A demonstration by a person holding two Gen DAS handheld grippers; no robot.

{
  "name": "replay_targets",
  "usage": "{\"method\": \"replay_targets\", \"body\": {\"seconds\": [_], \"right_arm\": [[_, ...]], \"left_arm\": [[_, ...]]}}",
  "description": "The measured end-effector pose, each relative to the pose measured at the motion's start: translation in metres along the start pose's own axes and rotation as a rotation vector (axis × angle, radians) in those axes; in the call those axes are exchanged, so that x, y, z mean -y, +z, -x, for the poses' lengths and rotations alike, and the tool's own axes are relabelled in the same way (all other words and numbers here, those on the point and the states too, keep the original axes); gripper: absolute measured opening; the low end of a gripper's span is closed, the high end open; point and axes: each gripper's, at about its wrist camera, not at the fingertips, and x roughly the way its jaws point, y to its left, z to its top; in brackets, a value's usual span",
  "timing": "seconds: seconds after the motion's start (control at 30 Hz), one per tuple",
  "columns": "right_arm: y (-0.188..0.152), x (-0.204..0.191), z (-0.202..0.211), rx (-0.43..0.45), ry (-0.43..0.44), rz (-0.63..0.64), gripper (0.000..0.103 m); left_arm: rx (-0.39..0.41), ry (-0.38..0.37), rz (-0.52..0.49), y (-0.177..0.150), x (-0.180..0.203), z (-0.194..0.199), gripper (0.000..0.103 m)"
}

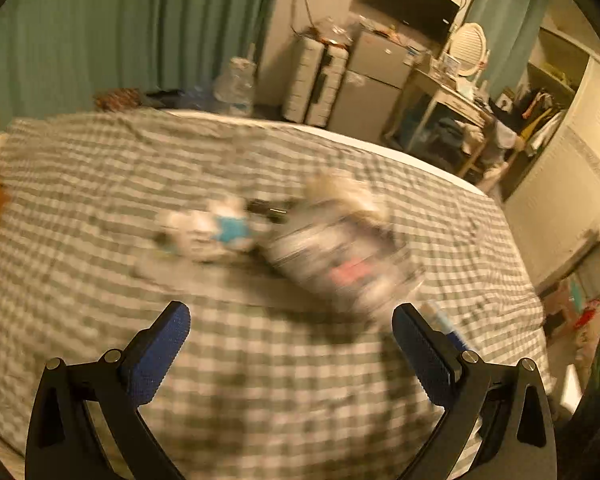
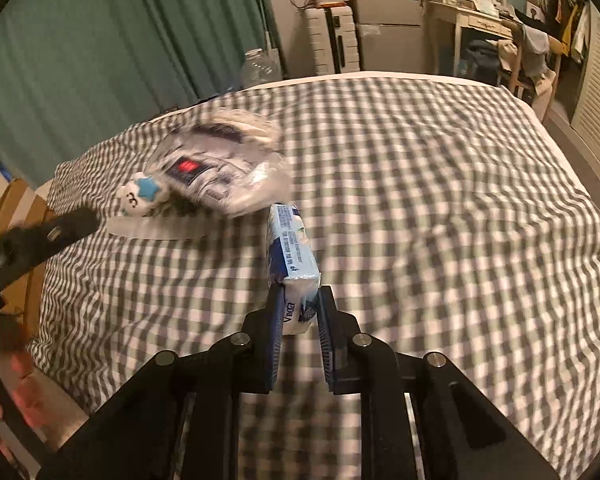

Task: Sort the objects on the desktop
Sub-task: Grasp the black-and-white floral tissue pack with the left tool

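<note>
1. Nearest to me, my right claw [image 2: 299,308] is closed on a blue and white tissue pack [image 2: 293,248]. The pads press only the near end of it, and the long rest of the pack sticks out forward, beyond the fingertips.
2. I think this is the main risk: the pack is soft and held at one end, so it may bend, turn between the pads or slip out if I swing the hand quickly.
3. My left claw [image 1: 290,320] is wide open and holds nothing. It hangs over the checked bed cover [image 1: 260,380], and between its fingers I see only the cloth.
4. A little farther, beyond the left fingertips and more to the right, lies a clear plastic bag [image 1: 332,252] with a red label. In the right wrist view it is up and to the left of the tissue pack, near to it.
5. Touching the bag on its left is a small white ball with a blue star [image 2: 142,198].
6. The second risk, as I judge it: the bag is slippery and crumpled, so a grip on loose film may pull it and push the ball away over the cover.
7. The left view is much blurred, so finer details of these things I cannot tell.
</note>
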Motion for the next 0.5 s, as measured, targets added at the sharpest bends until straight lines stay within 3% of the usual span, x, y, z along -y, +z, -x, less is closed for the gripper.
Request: {"method": "replay_targets", "body": {"seconds": [0.1,0.23,0.37,0.43,0.5], "right_arm": [[0.004,0.023,0.008,0.018,-0.017,-0.029,0.016],[0.006,0.048,0.014,0.033,-0.030,-0.077,0.014],[0.006,0.063,0.019,0.046,-0.033,-0.113,0.007],[0.006,0.064,0.020,0.050,-0.030,-0.119,0.007],[0.005,0.067,0.024,0.047,-0.018,-0.122,0.007]], "left_arm": [[-0.066,-0.054,0.082,0.000,0.014,-0.029,0.103],[-0.115,0.023,0.136,-0.009,0.015,-0.063,0.103],[-0.134,-0.016,0.253,-0.010,0.001,-0.091,0.103],[-0.082,0.013,0.254,-0.004,0.004,-0.091,0.103],[-0.126,0.073,0.158,0.002,0.014,-0.102,0.103]]}}
